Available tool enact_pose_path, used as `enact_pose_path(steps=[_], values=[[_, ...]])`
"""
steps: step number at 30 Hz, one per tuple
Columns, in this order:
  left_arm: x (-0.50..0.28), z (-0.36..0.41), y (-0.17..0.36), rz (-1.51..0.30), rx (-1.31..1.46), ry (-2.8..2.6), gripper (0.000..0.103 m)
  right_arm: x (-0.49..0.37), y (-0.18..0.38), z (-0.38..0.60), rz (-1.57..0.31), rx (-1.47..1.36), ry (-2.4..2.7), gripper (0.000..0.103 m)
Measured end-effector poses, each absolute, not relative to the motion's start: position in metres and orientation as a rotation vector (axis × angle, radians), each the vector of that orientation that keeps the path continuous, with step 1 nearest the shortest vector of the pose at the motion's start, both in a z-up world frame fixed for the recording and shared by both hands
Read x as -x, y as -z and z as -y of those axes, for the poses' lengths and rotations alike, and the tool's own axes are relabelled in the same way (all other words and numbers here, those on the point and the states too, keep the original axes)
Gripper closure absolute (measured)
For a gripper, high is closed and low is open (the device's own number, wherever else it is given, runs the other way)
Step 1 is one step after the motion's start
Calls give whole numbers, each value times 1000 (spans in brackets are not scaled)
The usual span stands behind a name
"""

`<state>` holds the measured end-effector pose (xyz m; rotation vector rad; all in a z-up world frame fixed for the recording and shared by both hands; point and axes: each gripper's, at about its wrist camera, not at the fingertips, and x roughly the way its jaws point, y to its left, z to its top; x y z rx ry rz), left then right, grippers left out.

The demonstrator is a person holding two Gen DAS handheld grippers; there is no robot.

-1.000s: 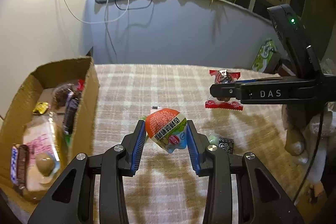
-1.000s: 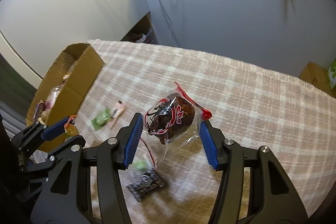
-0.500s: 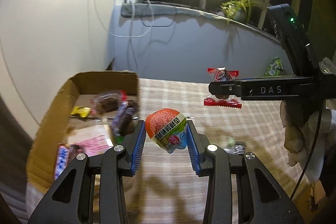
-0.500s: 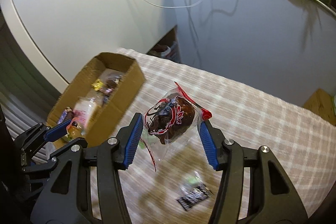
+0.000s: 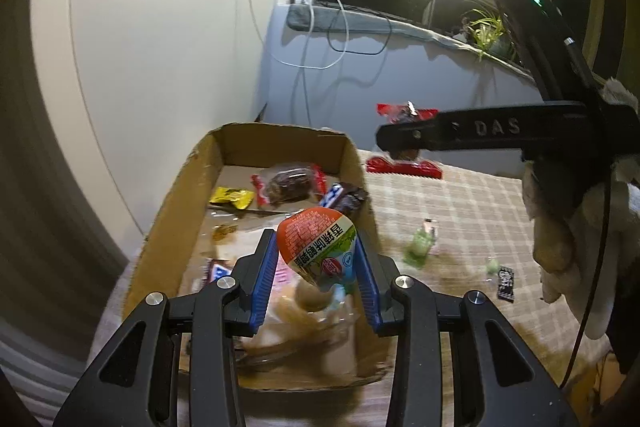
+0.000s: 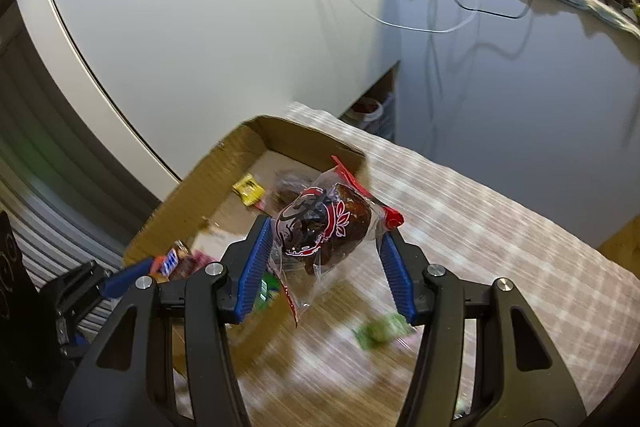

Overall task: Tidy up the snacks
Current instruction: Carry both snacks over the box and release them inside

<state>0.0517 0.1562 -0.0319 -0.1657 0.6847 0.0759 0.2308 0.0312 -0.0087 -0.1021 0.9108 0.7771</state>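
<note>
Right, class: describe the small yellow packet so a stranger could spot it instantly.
Find the open brown cardboard box on the checked tablecloth. On its floor near the far left corner lies the small yellow packet, beside a clear-wrapped dark brown cake. It is the only yellow snack there.

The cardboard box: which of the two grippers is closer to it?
Left. The left gripper, holding an orange snack pack, hangs over the cardboard box; the right gripper is beside it, above the tablecloth.
</note>
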Motion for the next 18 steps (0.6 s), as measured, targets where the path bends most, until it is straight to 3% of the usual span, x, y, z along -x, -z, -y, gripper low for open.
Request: enact_pose_path(steps=[18], values=[[-53,-176,40,-704,190,-102,66,-246,30,-93,-965,119,-837,46]])
